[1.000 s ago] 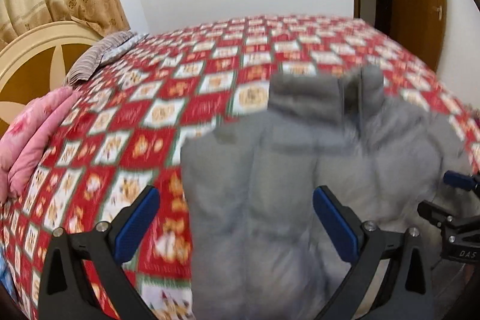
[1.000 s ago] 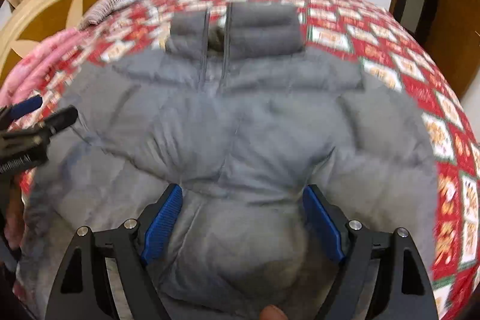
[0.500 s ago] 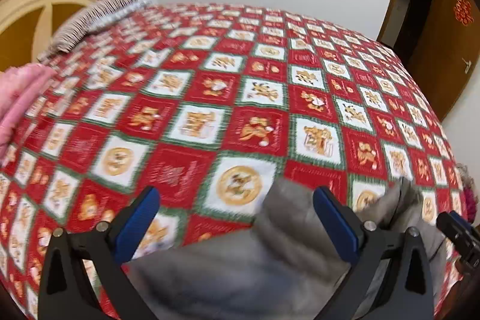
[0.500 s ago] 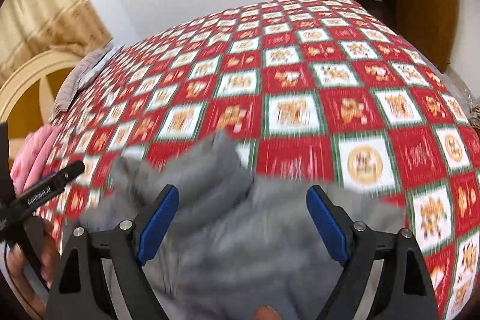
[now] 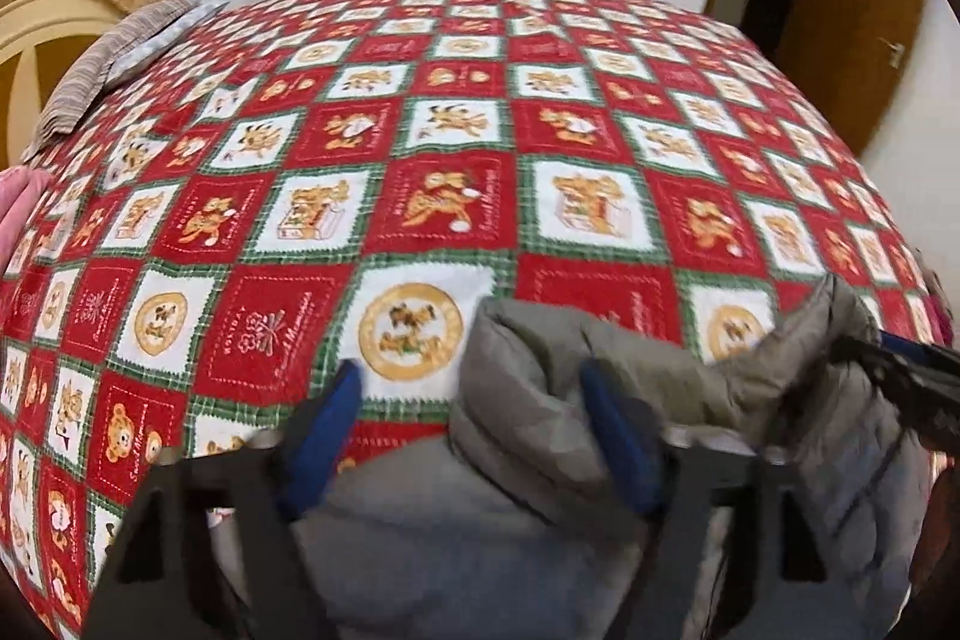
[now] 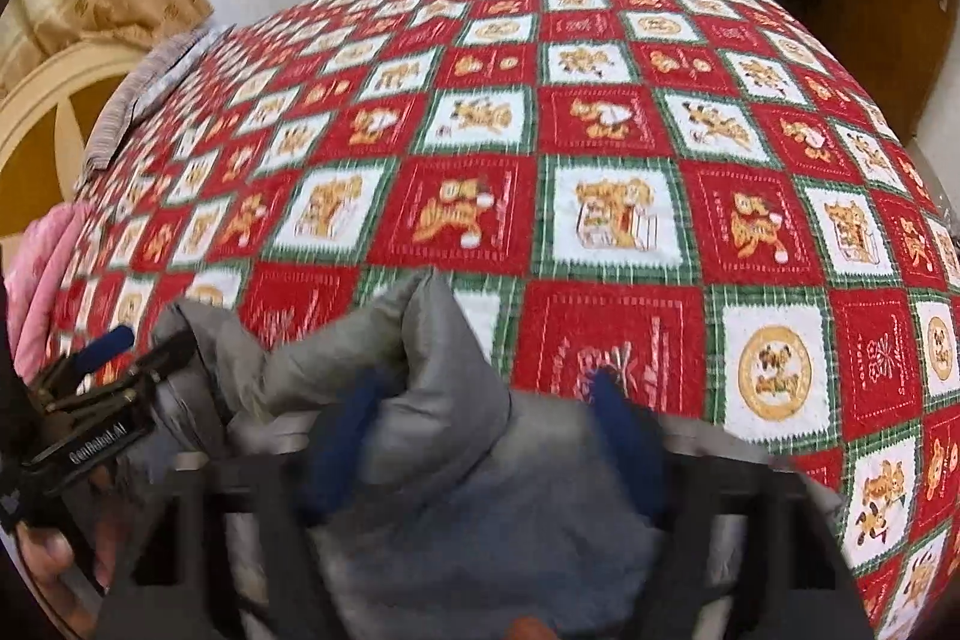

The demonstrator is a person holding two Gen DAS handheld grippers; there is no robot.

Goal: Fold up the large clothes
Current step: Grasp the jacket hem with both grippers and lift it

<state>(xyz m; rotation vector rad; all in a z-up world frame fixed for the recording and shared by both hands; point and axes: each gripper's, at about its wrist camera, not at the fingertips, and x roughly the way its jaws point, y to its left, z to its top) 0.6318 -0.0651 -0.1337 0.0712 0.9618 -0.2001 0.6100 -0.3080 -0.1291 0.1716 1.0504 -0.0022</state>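
A grey puffer jacket (image 5: 528, 400) lies bunched at the near edge of the bed, its collar standing up; it also shows in the right wrist view (image 6: 432, 400). My left gripper (image 5: 474, 436) is part-way closed, with the collar's left half between its blurred blue fingers. My right gripper (image 6: 486, 436) is also narrowed, around the collar's right half. Whether either pair of pads is pressing the fabric is lost in the blur. Each gripper shows at the side of the other view: the right gripper (image 5: 900, 376), the left gripper (image 6: 108, 376).
The bed carries a red, white and green patchwork quilt (image 5: 456, 148). A striped pillow (image 5: 120, 58) lies at the far left by a cream headboard (image 5: 42, 40). Pink bedding (image 6: 42, 268) is at the left. A wooden door (image 5: 858, 10) stands at the right.
Both grippers swung from over the spread jacket body up to its collar end, and the fingers of both have narrowed around the collar.
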